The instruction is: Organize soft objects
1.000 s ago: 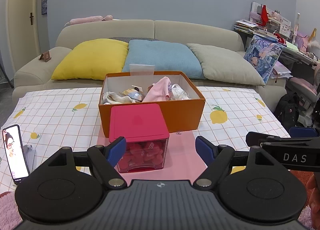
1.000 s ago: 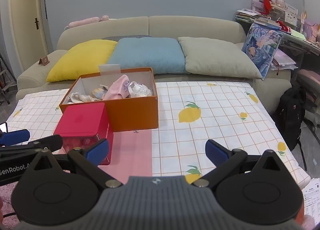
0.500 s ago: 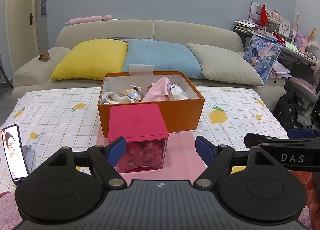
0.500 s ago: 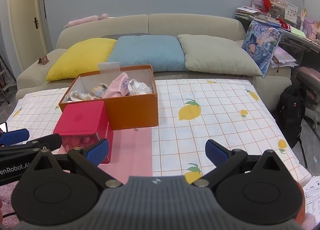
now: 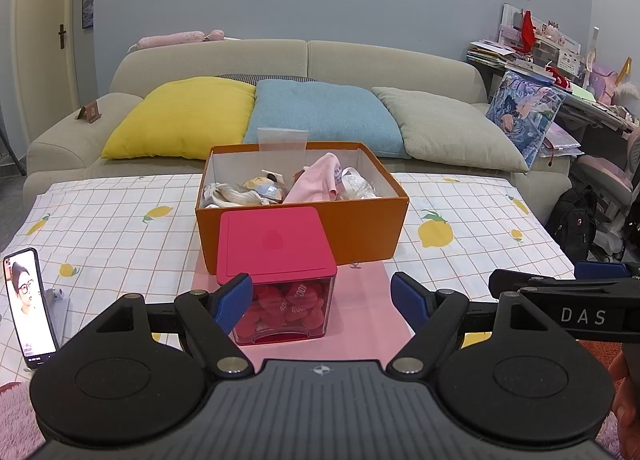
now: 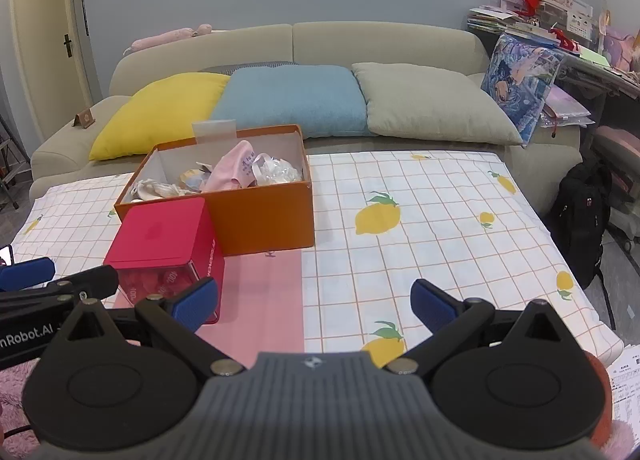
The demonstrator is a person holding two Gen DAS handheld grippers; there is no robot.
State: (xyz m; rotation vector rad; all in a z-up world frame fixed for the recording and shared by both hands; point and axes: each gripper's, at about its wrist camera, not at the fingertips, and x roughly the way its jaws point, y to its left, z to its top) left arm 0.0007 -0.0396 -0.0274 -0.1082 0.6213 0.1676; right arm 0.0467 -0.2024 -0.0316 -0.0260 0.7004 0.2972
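We've got our left gripper spread wide with nothing in it, and our right gripper is the same. Just ahead sits the clear plastic cube with a red lid, touching the orange cardboard box where the pink soft garment lies.

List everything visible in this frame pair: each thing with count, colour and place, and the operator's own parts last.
orange box: 1, orange, open, mid-table
soft items: several, pink, white and cream, inside the orange box
red-lidded container: 1, clear with red contents, in front of the box on the pink mat
pink mat: 1, pink, near table edge
tablecloth: 1, white check with lemons
phone: 1, propped at left edge
cushions: 3, yellow, blue, grey, on the sofa
sofa: 1, beige
backpack: 1, black, on the floor at right
left gripper: open, empty
right gripper: open, empty
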